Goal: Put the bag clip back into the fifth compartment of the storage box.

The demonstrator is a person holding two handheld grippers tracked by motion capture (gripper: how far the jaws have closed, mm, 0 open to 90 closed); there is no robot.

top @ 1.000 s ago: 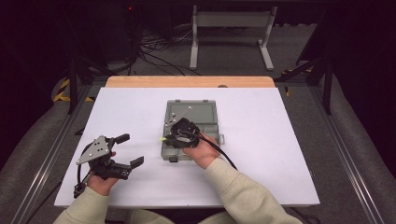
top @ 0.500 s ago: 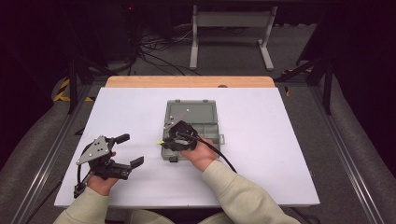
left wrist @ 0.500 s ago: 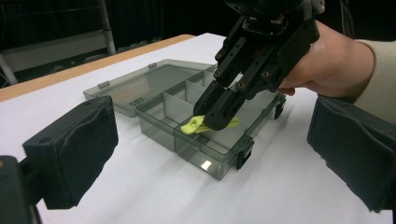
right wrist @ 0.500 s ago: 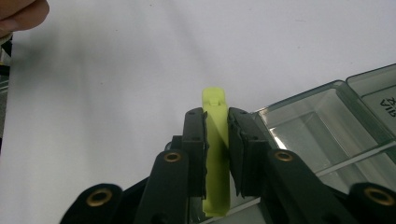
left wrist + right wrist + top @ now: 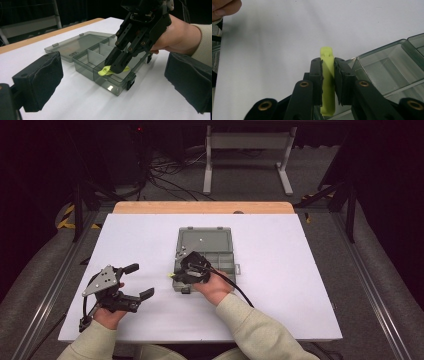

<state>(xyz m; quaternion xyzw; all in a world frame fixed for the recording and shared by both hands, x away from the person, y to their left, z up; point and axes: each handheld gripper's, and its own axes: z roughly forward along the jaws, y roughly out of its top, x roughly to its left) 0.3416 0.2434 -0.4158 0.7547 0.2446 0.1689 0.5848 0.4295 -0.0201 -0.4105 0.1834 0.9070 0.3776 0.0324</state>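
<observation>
Spanning most of the high view, the white worktop [image 5: 300,285] carries an open grey box [image 5: 205,251] with no readable writing. The left tool [image 5: 134,281] rests near the front left corner, jaws spread, well apart from the box. The right tool [image 5: 113,67], tilted down, pinches a yellow-green clip [image 5: 327,82] over the box's near left corner.

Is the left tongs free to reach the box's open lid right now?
Probably yes: the left tongs stand open on bare table; the right tongs, holding the yellow clip, work the near corner, not the lid.
</observation>
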